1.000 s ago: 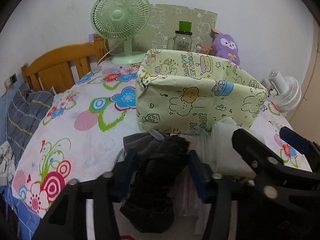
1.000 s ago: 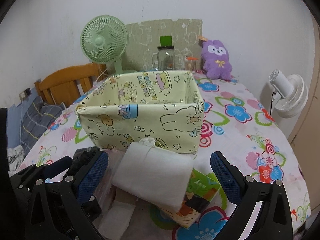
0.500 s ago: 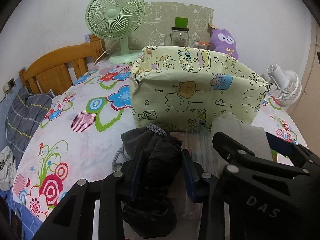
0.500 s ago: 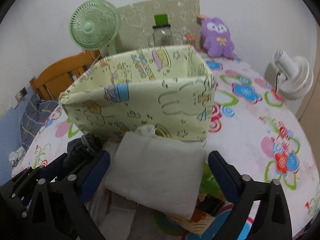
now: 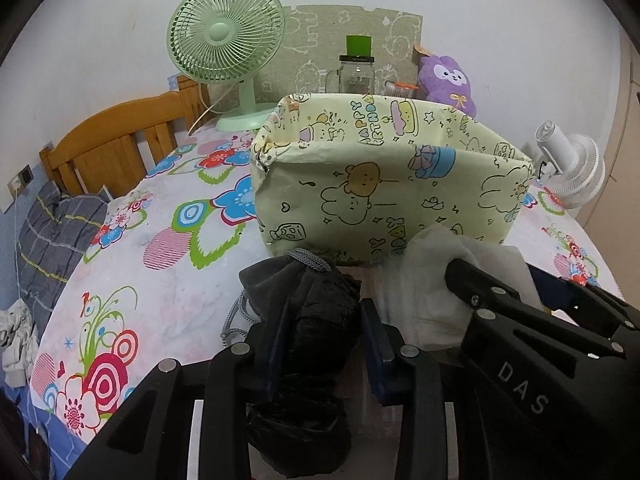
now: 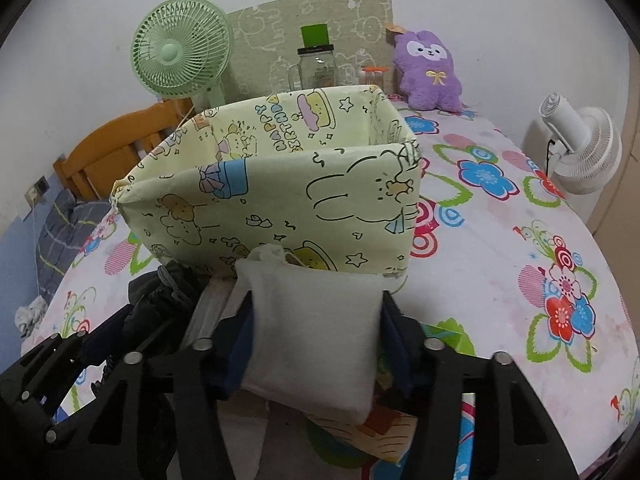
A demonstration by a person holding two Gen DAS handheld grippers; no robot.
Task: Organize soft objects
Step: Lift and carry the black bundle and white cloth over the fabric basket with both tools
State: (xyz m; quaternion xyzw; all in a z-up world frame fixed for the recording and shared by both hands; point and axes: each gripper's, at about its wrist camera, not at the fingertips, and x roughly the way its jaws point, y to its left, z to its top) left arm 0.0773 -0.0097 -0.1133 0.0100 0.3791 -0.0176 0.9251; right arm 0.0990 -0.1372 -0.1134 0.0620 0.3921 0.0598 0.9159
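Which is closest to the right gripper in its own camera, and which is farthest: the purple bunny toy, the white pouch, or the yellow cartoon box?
1. white pouch: between the right gripper fingers.
2. yellow cartoon box: just behind the pouch.
3. purple bunny toy: far back by the wall.

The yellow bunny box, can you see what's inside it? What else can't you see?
- Fabric box: its floor is hidden in both views by its own front wall.
- Black pouch: left view, its bottom end is cut off by the left claw shut on it.
- White pouch: right view, its sides are covered by the right claw squeezing it.
- Glass jar: its contents are too small to tell.
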